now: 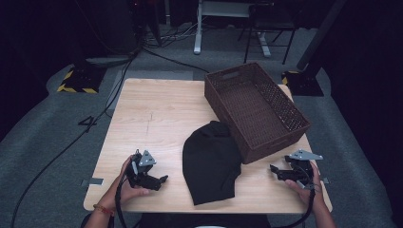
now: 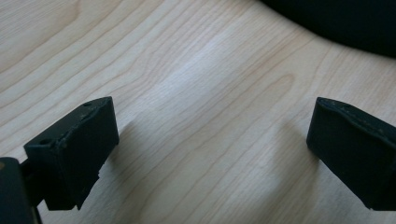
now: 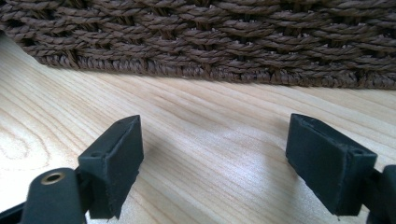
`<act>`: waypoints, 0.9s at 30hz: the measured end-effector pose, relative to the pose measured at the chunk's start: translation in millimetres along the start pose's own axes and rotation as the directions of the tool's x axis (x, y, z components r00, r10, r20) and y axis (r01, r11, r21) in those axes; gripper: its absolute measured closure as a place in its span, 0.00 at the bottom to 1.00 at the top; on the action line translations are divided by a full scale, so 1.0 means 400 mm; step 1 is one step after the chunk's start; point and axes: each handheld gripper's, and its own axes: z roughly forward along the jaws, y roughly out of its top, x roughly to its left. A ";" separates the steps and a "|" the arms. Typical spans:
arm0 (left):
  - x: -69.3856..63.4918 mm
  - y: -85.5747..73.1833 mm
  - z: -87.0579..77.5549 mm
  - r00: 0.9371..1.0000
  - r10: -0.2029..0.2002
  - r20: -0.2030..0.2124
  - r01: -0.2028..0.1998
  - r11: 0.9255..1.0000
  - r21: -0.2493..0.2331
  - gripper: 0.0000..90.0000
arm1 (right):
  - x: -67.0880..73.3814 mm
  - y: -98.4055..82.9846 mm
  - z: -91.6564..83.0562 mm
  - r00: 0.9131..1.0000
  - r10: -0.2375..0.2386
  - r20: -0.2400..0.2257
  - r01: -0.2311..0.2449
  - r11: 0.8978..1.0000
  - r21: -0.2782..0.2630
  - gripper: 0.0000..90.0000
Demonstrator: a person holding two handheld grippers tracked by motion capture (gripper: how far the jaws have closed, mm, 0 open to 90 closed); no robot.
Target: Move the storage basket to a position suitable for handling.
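At the lower middle of the high view, a black knit beanie (image 1: 211, 161) lying flat on the light wooden table (image 1: 152, 114) — long axis running nearly up and down the frame, tilted slightly so the narrower end points toward the upper right and the wider, straight-cut end faces the bottom edge. Upper tip touching or just beside the near corner of the brown woven basket (image 1: 280, 102); cannot tell which from here. Basket at the upper right of the table, its long axis slanting from upper left to lower right, with a handle slot cut in the far short wall.

At the lower left of the same view, the left gripper (image 1: 161, 181) held in a hand (image 1: 127, 183), pointing right toward the beanie, near it but apart. In the left gripper view, jaws set wide apart over bare wood grain, nothing between them — a dark edge of the beanie (image 2: 341, 23) at the upper right corner of the frame.

At the lower right of the high view, the right gripper (image 1: 274, 169) in the other hand (image 1: 308, 183), pointing left, just below the basket's near wall and well apart from the beanie's right side. In the right gripper view, jaws likewise spread wide with only table between, and the woven basket wall (image 3: 210, 37) across the top of the frame, close ahead but not touched.
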 end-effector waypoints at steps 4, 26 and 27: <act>-0.009 0.010 0.010 1.000 0.000 0.002 0.000 1.000 0.004 0.00 | 0.000 0.000 0.000 1.000 0.000 0.002 0.000 1.000 0.001 0.21; -0.092 0.171 0.057 1.000 0.007 0.009 -0.006 0.992 -0.128 0.18 | 0.000 0.002 0.002 1.000 0.000 0.000 0.000 1.000 0.000 0.21; -0.094 0.180 0.066 1.000 0.005 0.005 -0.004 0.992 -0.129 0.18 | 0.000 0.002 0.002 1.000 0.000 -0.001 0.000 1.000 0.001 0.21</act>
